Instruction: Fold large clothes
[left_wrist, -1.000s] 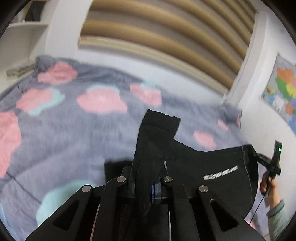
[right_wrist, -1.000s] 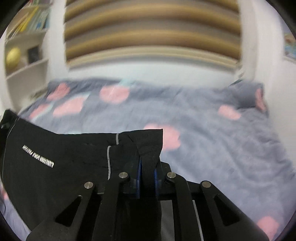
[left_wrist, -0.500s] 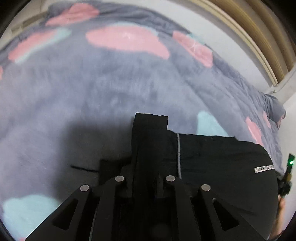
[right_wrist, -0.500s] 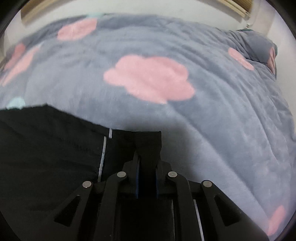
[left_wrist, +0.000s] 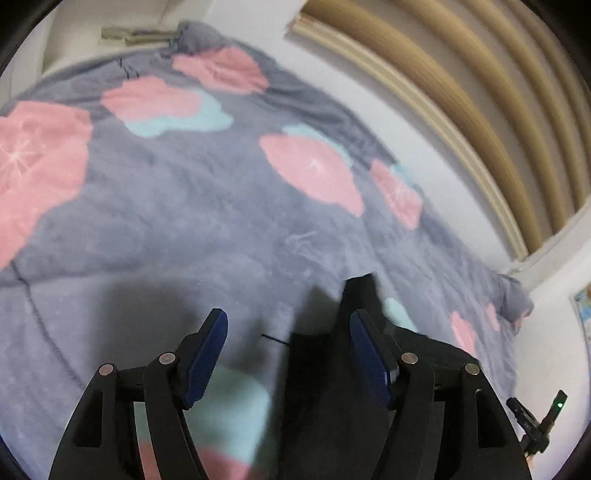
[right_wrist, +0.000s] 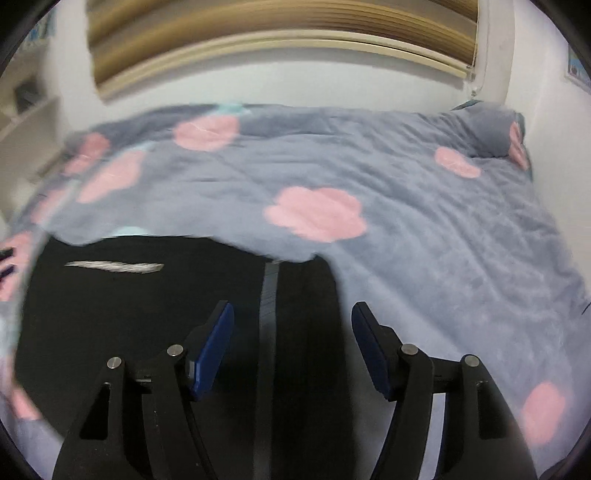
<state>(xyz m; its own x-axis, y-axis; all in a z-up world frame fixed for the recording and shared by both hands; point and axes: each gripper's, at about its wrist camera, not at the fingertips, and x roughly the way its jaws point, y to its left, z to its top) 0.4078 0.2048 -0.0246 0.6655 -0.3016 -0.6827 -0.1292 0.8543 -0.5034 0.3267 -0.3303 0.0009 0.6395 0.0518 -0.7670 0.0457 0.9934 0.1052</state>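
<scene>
Now both jaws spread wide, black garment (right_wrist: 147, 332) flat on blanket (right_wrist: 424, 221), stripe (right_wrist: 267, 306) running away.

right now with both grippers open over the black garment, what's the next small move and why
Probably lift both clear and re-grip for the next fold. The left gripper and right gripper stand open, holding nothing, and the black garment lies on the grey blanket.

The right gripper (right_wrist: 291, 325) hangs with its blue-padded fingers (right_wrist: 212, 350) spread wide above the black garment (right_wrist: 147, 314), gripping nothing. The garment lies flat on the grey blanket (right_wrist: 443, 240) with pink blotches, a grey stripe (right_wrist: 267, 295) running between the fingers and blurred white lettering (right_wrist: 114, 266) to the left.
</scene>
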